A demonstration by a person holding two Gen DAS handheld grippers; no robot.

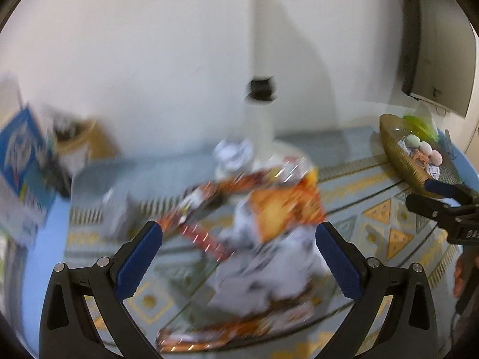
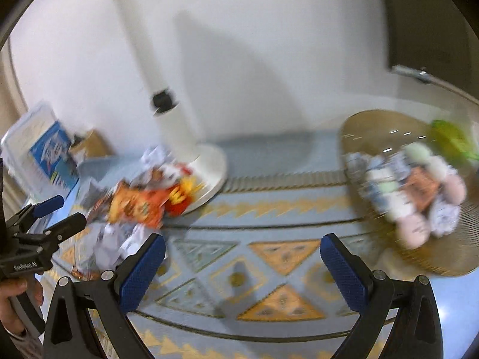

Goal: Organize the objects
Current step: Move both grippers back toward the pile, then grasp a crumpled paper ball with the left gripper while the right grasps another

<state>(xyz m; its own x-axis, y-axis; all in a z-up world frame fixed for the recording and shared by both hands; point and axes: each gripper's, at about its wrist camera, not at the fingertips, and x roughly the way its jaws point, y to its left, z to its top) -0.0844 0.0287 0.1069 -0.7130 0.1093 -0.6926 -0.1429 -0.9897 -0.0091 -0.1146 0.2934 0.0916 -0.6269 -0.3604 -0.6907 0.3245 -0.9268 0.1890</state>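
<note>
Patterned blue-and-gold tablecloth [image 2: 269, 257] against a white wall; left gripper [image 1: 239, 239] spread wide, empty, over the blurred heap of snack wrappers [image 1: 269, 209] beside the white lamp base [image 2: 209, 164]; right gripper [image 2: 242, 254] equally wide over bare cloth; only its view shows the gold tray [image 2: 359, 131] contents fully.

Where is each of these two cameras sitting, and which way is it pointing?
Left wrist view: rides on the left tongs, facing forward over a blurred pile of orange snack wrappers and crumpled white paper; its own open blue-padded fingers show, with the right tongs at the right edge.
Right wrist view: rides on the right tongs, facing the patterned blue tablecloth and a round gold tray of wrapped sweets; open fingers show, with the left tongs and a hand.
Both share the pile, tray and white stand.
</note>
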